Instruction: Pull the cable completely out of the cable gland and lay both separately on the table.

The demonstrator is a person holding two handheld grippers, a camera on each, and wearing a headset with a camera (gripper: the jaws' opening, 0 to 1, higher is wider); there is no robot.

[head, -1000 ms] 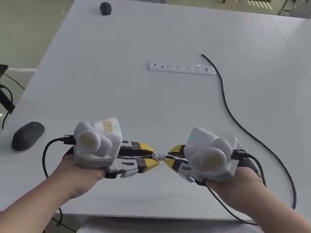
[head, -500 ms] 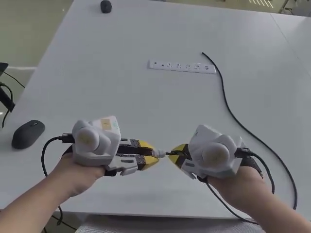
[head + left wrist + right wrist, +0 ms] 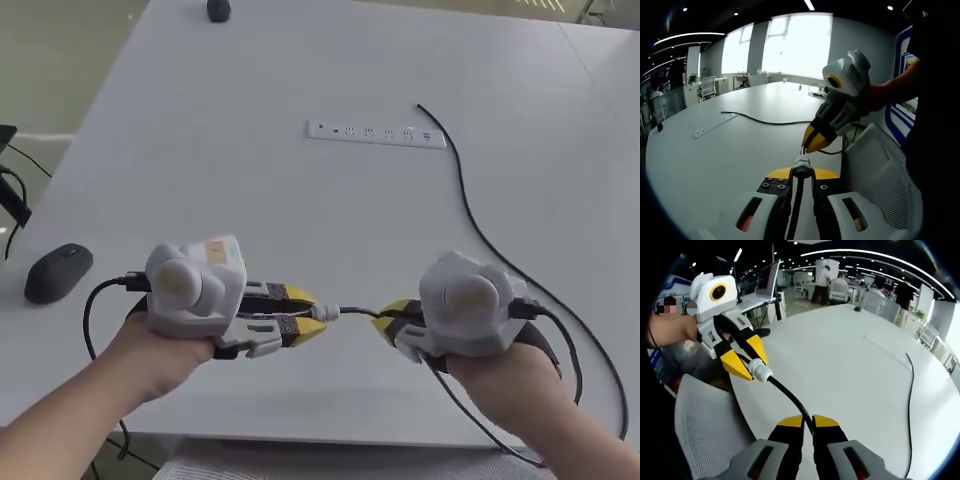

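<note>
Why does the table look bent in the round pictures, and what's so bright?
Left gripper view: fisheye distortion curves the table, and the windows glare white. Right gripper view: same curving, ceiling lights stretch into streaks. Head view: straight edges, even light.

A white table [image 3: 250, 200] stands in an office with windows [image 3: 795, 45] and ceiling lights [image 3: 810, 5].

Table [image 3: 250, 200] centre, betw. grippers and power strip [image 3: 375, 134]: bare, passage left open. Far side is barred by the strip. Its black cord [image 3: 470, 225] is laid down the R side, near the right gripper [image 3: 386, 324]. L edge is taken by a mouse [image 3: 57, 272]; small dark obj. [image 3: 218, 11] at far edge. Gap betw. left gripper [image 3: 320, 318] and the right one is crossed by the stretched cable [image 3: 358, 313], held at the cable gland [image 3: 328, 314]. Mesh chair [image 3: 880, 165] is seen just below near edge.
</note>
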